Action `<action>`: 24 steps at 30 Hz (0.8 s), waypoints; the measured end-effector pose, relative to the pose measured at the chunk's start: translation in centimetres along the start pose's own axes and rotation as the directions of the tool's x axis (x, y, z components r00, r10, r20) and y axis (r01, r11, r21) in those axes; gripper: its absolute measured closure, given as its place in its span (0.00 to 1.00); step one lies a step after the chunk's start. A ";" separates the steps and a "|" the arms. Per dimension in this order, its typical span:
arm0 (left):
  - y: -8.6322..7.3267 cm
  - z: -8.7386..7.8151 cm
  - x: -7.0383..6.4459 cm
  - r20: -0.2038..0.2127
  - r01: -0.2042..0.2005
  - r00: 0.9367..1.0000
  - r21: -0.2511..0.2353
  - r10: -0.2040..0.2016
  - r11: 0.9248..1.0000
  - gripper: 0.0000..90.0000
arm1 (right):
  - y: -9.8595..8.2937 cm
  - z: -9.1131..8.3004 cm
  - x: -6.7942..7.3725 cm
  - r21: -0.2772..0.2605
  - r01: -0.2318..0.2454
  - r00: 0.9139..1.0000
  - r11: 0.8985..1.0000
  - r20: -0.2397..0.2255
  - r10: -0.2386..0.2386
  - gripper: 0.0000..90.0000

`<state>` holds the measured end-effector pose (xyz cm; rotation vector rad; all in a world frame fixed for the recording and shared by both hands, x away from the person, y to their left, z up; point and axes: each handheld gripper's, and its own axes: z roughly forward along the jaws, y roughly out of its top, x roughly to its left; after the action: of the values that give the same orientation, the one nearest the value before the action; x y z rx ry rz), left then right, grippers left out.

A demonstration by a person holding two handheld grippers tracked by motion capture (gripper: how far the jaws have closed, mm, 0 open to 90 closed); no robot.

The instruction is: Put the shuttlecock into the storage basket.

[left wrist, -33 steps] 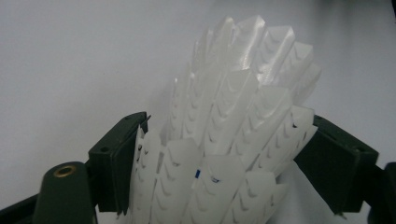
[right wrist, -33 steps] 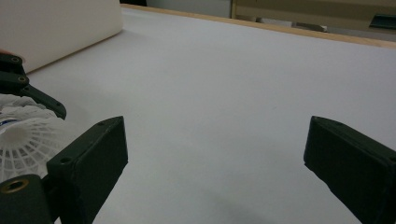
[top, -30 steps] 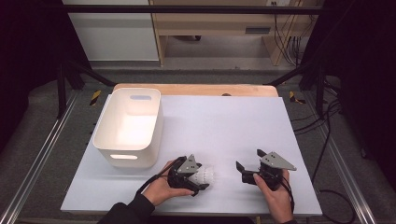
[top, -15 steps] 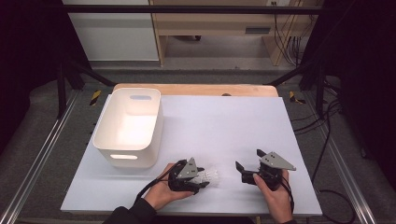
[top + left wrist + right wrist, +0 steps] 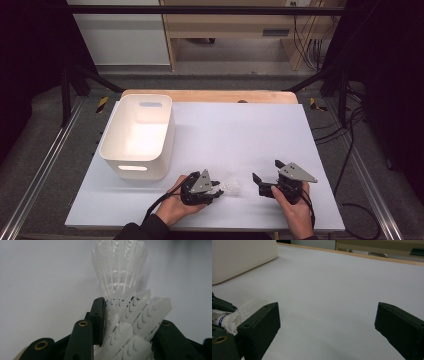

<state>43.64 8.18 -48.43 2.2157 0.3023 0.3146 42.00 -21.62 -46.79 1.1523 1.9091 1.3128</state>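
My left gripper (image 5: 218,190) lies low on the white table (image 5: 240,130) near its front edge, shut on a white plastic shuttlecock (image 5: 231,187). In the left gripper view the jaws (image 5: 130,327) press on a ribbed skirt, and a second shuttlecock skirt (image 5: 120,270) stretches on beyond the tips over the table. The right gripper view shows the shuttlecock (image 5: 227,317) at the left with a blue band on it. My right gripper (image 5: 266,172) rests to the right of it, a short gap away, open with nothing between its fingers (image 5: 259,325).
A white plastic bin (image 5: 135,170) with handle slots stands at the left of the table, just behind my left hand; its wall (image 5: 239,257) shows in the right gripper view. A wooden strip (image 5: 210,95) runs along the far edge. Black frame legs flank the table.
My left hand has drawn slightly toward the near edge with the shuttlecock in its jaws. The right gripper has stayed where it was, open.
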 end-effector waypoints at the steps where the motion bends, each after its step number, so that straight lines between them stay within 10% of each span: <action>1: 0.0 0.0 0.0 -0.001 0.007 1.000 -0.008 -0.007 1.000 0.72 | 0.0 0.0 0.0 -0.001 0.002 1.000 1.000 0.000 -0.002 0.07; 24: 3.7 -3.2 2.9 -0.075 0.082 0.993 -0.158 -0.095 0.984 0.72 | 0.0 -0.1 -0.2 -0.007 -0.006 1.000 1.000 -0.001 0.006 0.07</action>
<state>45.67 9.18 -43.21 2.0337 0.4063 0.3691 42.05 -21.87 -46.76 1.1553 1.9011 1.3223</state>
